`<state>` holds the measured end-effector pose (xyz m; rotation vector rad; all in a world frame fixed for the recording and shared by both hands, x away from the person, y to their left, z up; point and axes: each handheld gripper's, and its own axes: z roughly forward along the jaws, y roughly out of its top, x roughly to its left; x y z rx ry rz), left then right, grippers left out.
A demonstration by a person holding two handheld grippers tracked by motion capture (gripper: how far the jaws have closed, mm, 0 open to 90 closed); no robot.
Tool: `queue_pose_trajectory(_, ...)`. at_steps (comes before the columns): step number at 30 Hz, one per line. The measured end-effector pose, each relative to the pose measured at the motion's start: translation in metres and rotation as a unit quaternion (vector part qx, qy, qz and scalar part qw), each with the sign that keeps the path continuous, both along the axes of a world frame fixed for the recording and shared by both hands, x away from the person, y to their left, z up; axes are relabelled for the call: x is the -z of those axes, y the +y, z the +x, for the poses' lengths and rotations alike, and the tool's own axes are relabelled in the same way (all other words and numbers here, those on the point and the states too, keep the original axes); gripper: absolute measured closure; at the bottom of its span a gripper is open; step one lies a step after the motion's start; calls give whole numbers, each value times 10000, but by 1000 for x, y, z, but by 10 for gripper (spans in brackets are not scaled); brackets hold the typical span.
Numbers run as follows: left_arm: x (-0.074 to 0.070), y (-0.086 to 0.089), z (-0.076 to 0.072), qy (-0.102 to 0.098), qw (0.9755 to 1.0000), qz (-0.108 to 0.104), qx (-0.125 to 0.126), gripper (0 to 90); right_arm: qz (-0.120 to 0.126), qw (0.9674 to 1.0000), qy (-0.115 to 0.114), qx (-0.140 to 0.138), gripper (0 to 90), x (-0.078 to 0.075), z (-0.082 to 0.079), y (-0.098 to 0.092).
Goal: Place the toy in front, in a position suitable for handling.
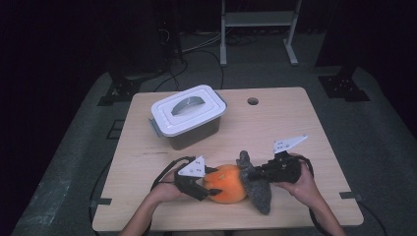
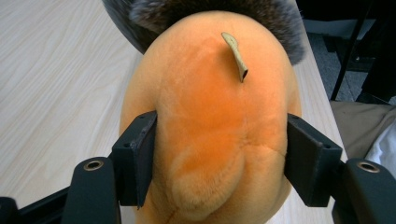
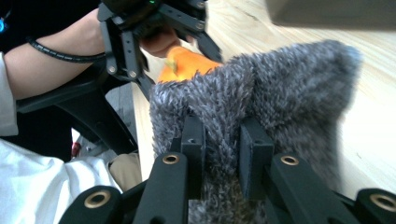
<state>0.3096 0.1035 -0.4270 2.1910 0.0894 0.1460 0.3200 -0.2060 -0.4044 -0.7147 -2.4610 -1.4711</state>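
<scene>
An orange plush toy [image 1: 227, 184] lies near the table's front edge, its far end tucked into a grey fuzzy cover [image 1: 258, 189]. My left gripper [image 1: 209, 184] comes in from the left, and its jaws press into both sides of the plush [image 2: 210, 102]. A small tan tag [image 2: 236, 53] sticks up from the plush, with the grey fur [image 2: 210, 9] beyond it. From the right, my right gripper [image 1: 255, 174] is shut on a fold of the grey cover [image 3: 280, 88]. In the right gripper view the jaws [image 3: 222, 149] pinch that fur, and the orange plush [image 3: 187, 63] peeks out behind it.
A clear storage box with a white lid and handle [image 1: 189, 113] stands at the table's back left. The wooden table [image 1: 295, 123] has a round cable hole [image 1: 253, 101] near its far edge. A person's white sleeve and a dark chair [image 3: 84, 112] sit close by.
</scene>
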Motion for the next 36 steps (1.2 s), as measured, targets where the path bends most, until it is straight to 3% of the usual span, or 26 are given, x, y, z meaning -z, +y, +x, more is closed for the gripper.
queue_pose_trajectory(2, -1, -1, -1, -65, 10000, 33, 29, 348, -140, 9999, -48, -80, 742, 1, -1, 7)
queue_pose_trajectory(4, -1, 0, -2, -73, 10000, 5, 44, 356, -90, 9999, 83, -107, 743, 7, 2, 4)
queue_pose_trajectory(10, -4, 0, -4, -139, 9998, 37, 144, 365, -405, 9987, 253, 182, 747, 21, 6, -14)
queue_pose_trajectory(14, -12, -8, -11, -565, 9984, 57, 52, 404, -216, 9996, -2, 179, 749, 6, 3, -9)
queue_pose_trajectory(17, -20, -14, -19, -982, 9950, 143, -64, 414, -161, 9994, -243, 212, 750, -5, -2, -4)
queue_pose_trajectory(18, -22, -15, -20, -1022, 9947, 122, -80, 415, -108, 9992, -300, 246, 750, -8, -3, -4)
queue_pose_trajectory(21, -23, -13, -20, -1032, 9945, 114, -105, 420, 98, 9991, -344, 241, 750, -12, -4, -7)
queue_pose_trajectory(24, -17, -15, -19, -1075, 9935, 352, -85, 420, -88, 9994, -234, 253, 750, -4, -2, -5)
queue_pose_trajectory(26, -15, -14, -19, -1038, 9939, 353, -84, 419, -357, 9991, -83, 231, 749, 7, 2, -2)
queue_pose_trajectory(28, -16, -13, -18, -1037, 9939, 370, -66, 417, -232, 9994, 134, 235, 749, 14, 6, -5)
queue_pose_trajectory(32, -19, -8, -16, -971, 9947, 281, -165, 412, -432, 9984, 41, 357, 749, 11, 5, -9)
queue_pose_trajectory(36, -22, -8, -16, -908, 9954, 221, -216, 413, -24, 9995, -152, 280, 750, -3, -1, -6)
